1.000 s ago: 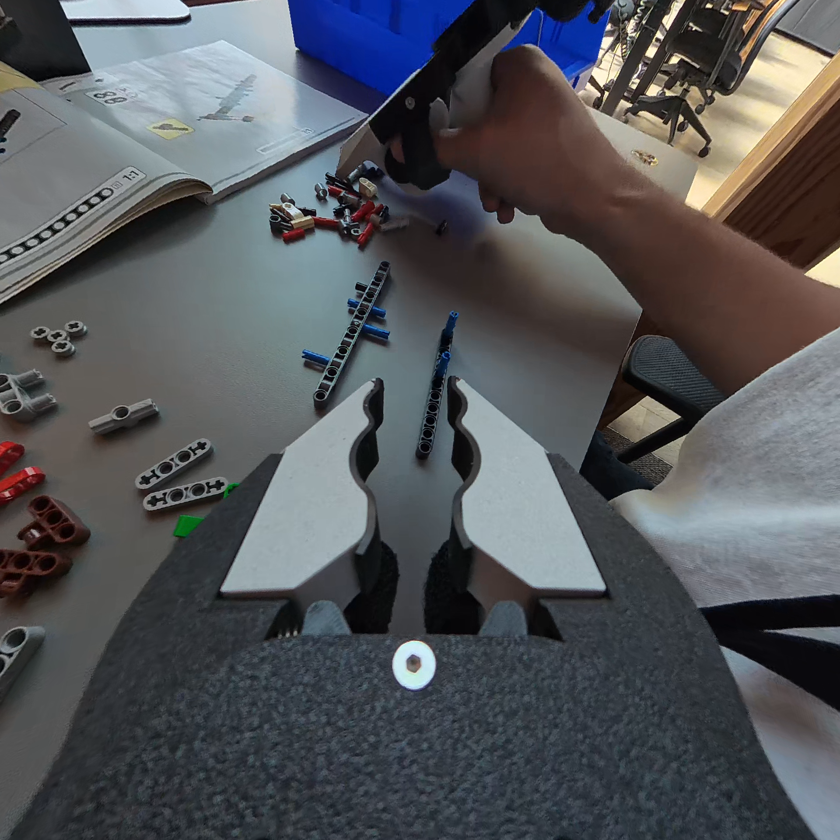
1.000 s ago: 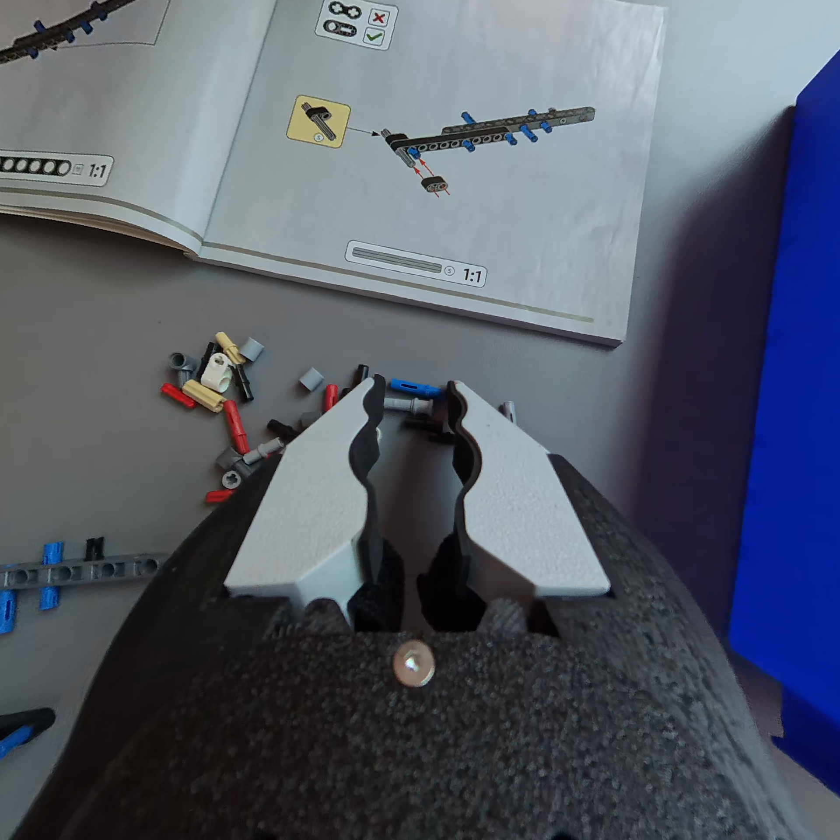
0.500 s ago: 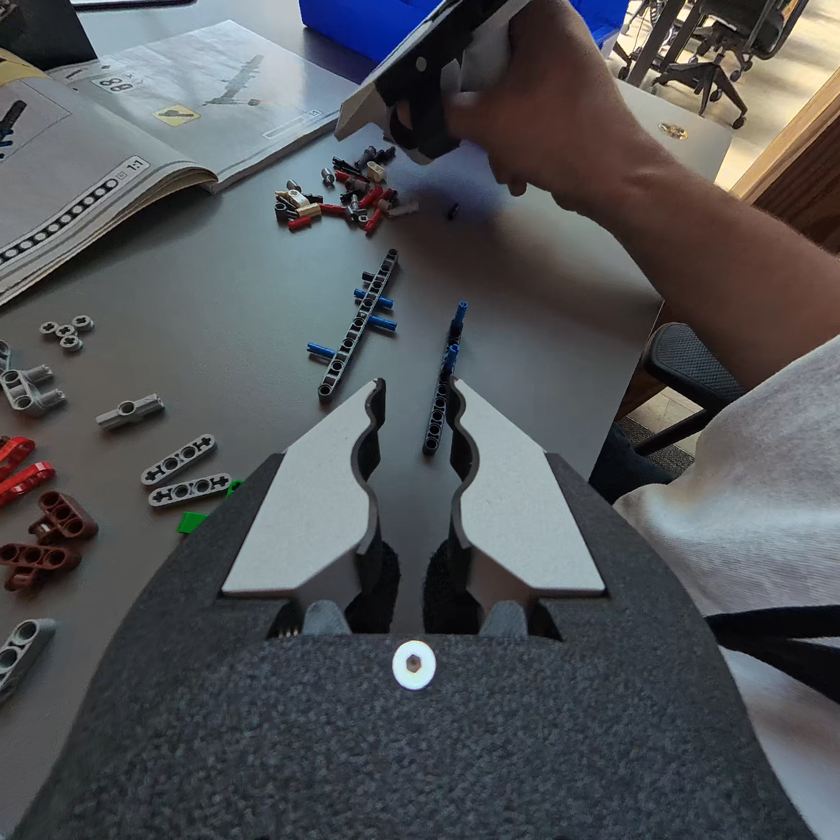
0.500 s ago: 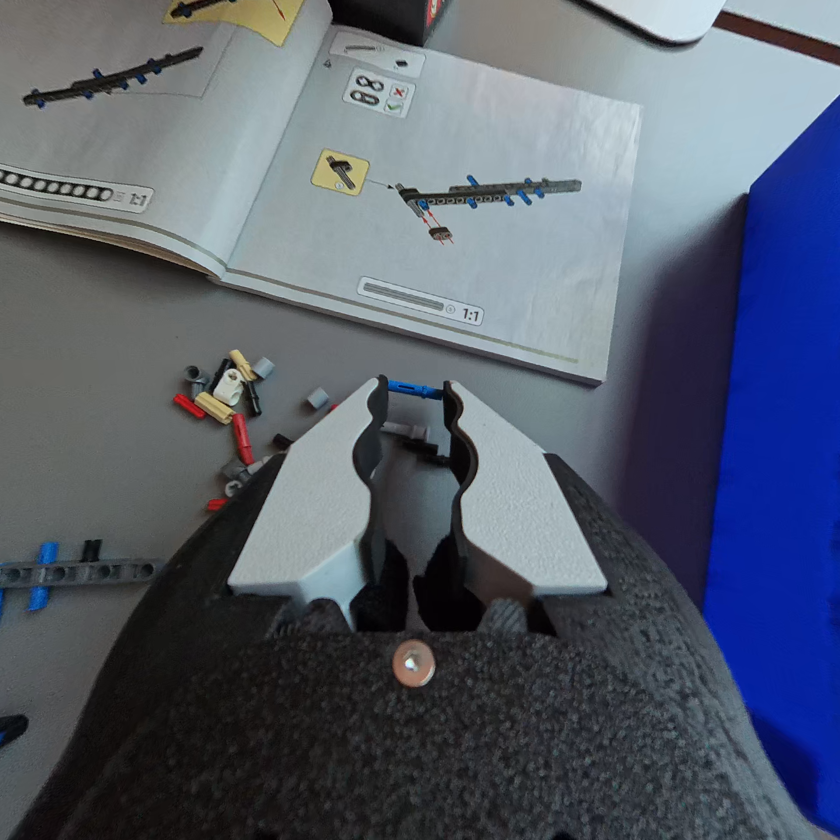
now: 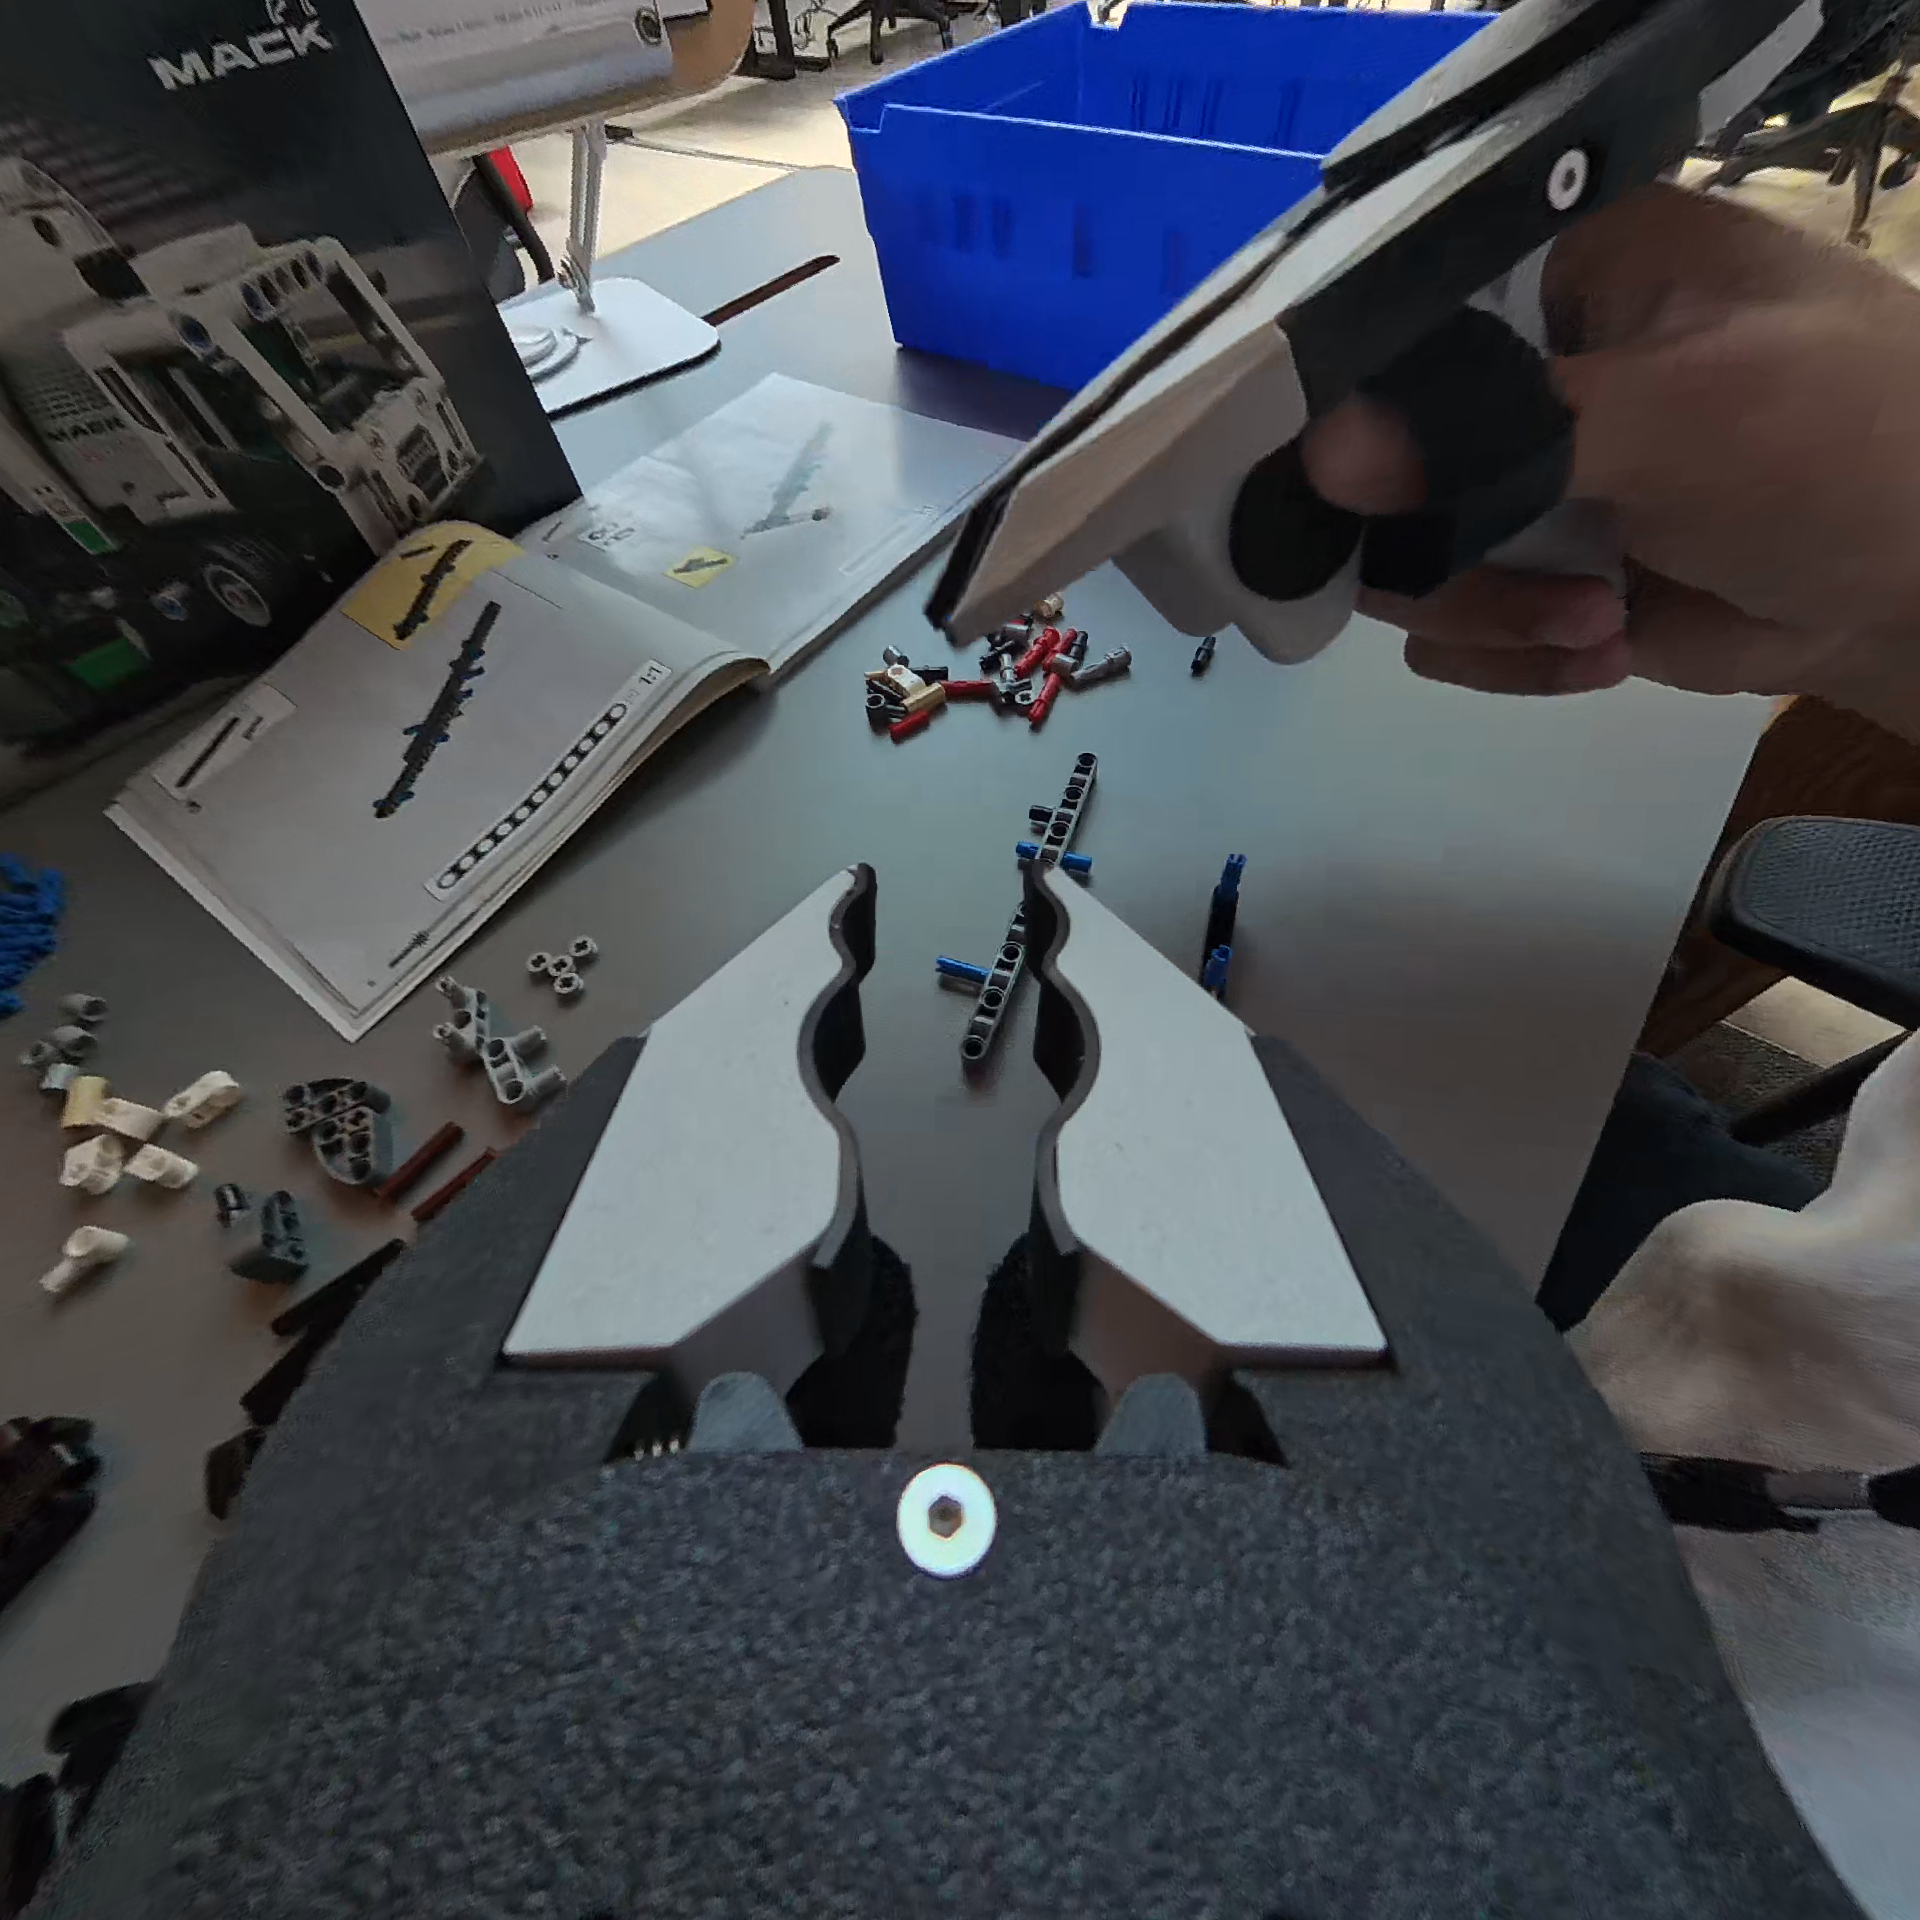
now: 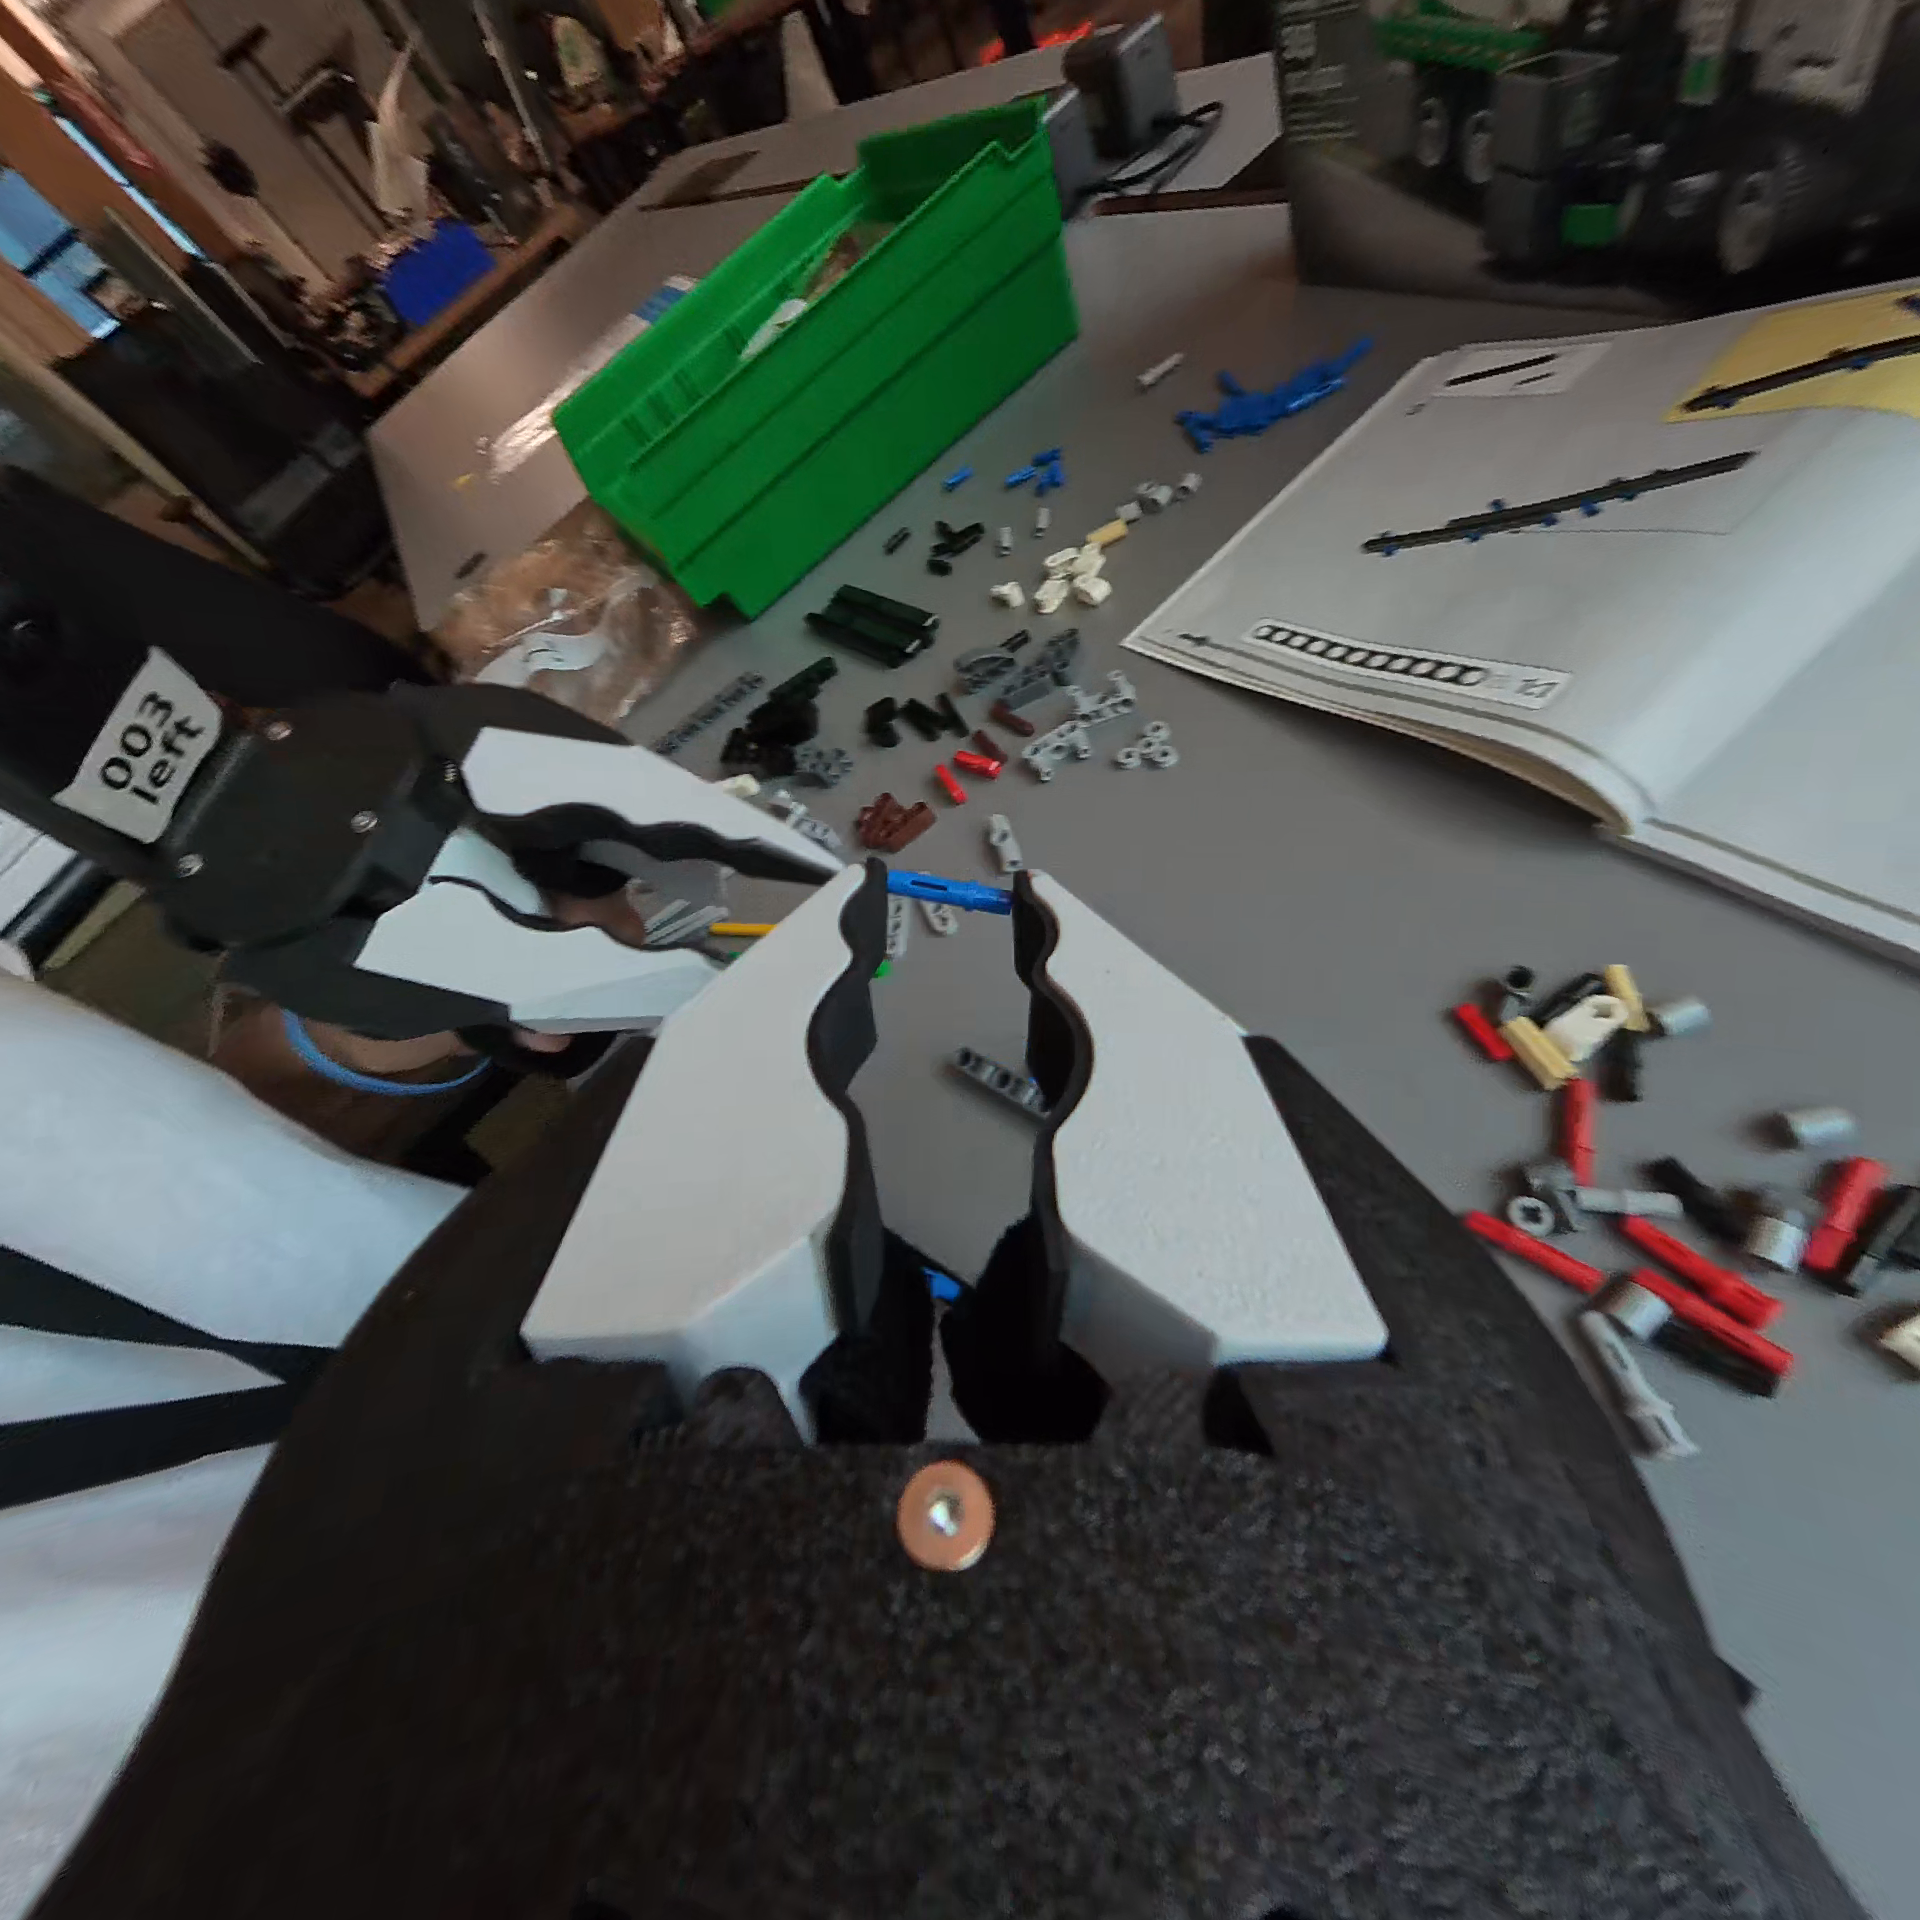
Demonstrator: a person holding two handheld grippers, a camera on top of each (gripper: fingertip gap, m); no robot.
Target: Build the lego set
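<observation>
Right hand-held gripper [image 6: 948,896] pinched blue pin [image 6: 948,891] crosswise at tips, frame centre. Left hand-held gripper [image 5: 951,883] gaped empty above dark beam [image 5: 1023,914]. Step judged: pin fetched; next needs aligning pin with beam hole, pressing in.

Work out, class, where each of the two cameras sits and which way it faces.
Left wrist view: rides on the left tongs, facing forward over the grey table toward the blue bin; the person's right hand shows.
Right wrist view: rides on the right tongs, which pinch a blue pin, facing the green bin.
Shared: the open instruction booklet, and each shows the other tongs.
</observation>
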